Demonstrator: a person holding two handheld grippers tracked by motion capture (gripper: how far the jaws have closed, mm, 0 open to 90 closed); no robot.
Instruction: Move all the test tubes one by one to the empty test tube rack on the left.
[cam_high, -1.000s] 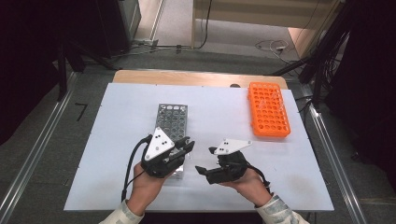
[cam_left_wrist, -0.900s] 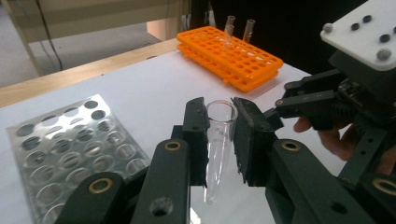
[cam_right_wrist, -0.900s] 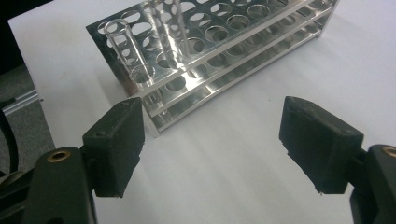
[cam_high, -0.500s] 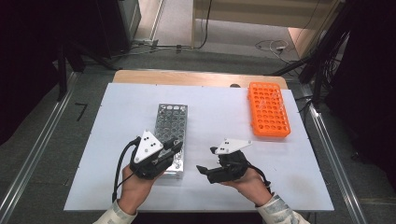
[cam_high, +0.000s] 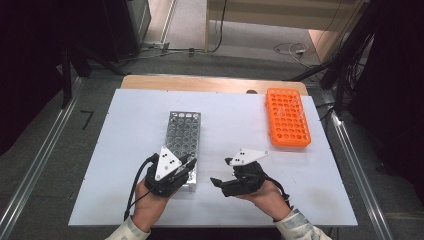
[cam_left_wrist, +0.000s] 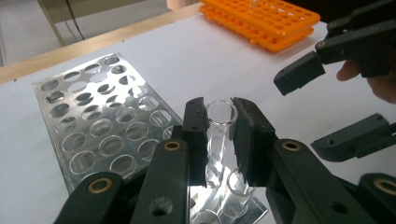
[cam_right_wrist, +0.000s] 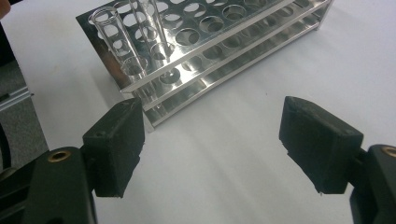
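Looking down from the high view: white table with a metal rack left of centre and an orange rack at the far right, well apart. Left gripper sits over the metal rack's near end, right at its near edge. Right gripper hovers just beside that rack's near right corner, over bare tabletop. Wide open surface between the two racks and along the left side of the table; both hands are close to the near edge.

Left gripper view: left gripper pinches a clear glass tube, pads flat on both sides just under the rim. Tube is tilted slightly, its lower part going down into a hole at the rack's near corner. A second tube stands in a hole just beside it. Rows of holes run off up-left. Right gripper shows at the right with jaws spread, near the tube but apart from it. Orange rack lies at the far table edge.

Right gripper view: right gripper is spread wide, nothing between the pads, bare table under them. Rack corner is just ahead of the left pad. Two glass tubes stand in the corner holes, tops leaning; whether they touch can't be told.
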